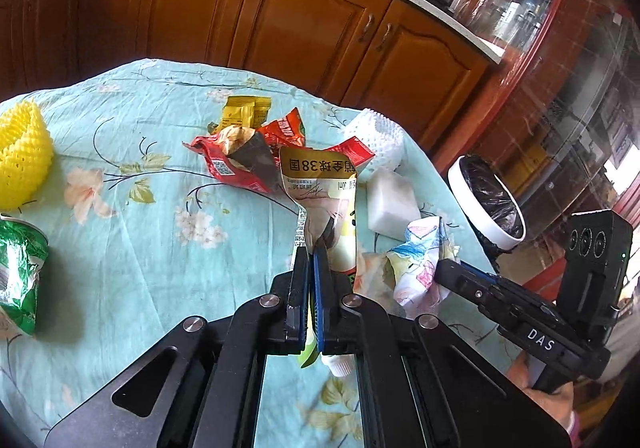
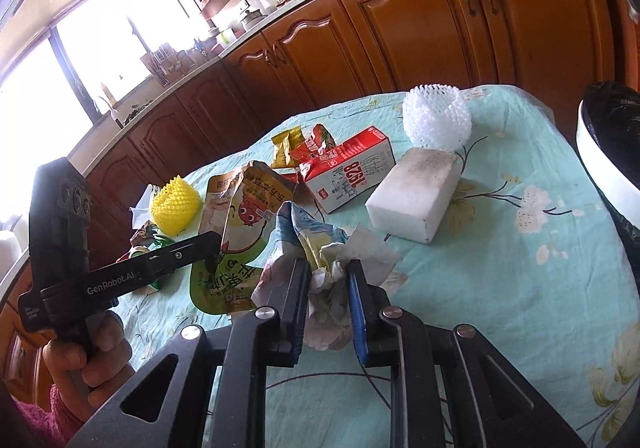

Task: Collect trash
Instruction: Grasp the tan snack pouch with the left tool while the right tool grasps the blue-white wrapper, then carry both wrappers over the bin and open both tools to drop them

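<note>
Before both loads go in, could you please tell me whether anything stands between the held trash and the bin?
Nothing visible does. The left claw holds the drink pouch, the right claw the crumpled paper; the lined bin stands open beyond the table edge.

Before me the counter (image 2: pixel 520 288) wears a light-blue flowered cloth. On it lie a white foam block (image 2: pixel 414 193), a white foam fruit net (image 2: pixel 436 117), a red-and-white milk carton (image 2: pixel 348 171), yellow sachets (image 2: pixel 286 147), red snack wrappers (image 1: pixel 224 163), a yellow foam net (image 1: pixel 22 155) and a crushed green cup (image 1: pixel 20 272).
</note>
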Available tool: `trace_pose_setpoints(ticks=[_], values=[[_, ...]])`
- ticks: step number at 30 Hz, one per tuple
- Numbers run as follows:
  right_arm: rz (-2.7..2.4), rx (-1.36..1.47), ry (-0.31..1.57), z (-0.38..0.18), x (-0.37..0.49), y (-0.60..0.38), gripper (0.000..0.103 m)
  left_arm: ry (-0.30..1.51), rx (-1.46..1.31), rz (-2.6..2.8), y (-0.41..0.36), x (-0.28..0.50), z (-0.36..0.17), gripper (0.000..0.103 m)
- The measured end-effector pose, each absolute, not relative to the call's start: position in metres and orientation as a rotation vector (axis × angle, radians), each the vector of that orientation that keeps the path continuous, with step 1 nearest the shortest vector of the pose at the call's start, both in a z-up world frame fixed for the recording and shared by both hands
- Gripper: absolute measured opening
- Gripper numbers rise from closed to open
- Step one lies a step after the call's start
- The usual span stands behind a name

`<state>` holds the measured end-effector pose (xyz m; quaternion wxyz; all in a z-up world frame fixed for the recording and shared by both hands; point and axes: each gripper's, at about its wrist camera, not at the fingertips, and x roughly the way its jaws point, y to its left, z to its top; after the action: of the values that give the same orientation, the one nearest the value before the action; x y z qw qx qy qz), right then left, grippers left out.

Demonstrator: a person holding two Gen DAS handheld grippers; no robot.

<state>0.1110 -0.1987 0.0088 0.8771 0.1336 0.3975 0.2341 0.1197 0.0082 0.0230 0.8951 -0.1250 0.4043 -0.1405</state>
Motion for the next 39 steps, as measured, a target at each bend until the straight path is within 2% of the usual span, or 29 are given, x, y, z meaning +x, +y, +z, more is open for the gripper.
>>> trace_pose_setpoints(ticks=[18, 39], values=[[0.359, 0.332, 0.777, 0.021, 0.091, -0.265, 0.019, 0.831, -0.181, -0.414, -0.056, 0.119, 0.037, 0.001], [0.177, 0.377, 0.717, 0.035, 0.093, -0.356, 0.019, 0.837, -0.085, -0.558, -0.158, 0.156, 0.051, 0.001]])
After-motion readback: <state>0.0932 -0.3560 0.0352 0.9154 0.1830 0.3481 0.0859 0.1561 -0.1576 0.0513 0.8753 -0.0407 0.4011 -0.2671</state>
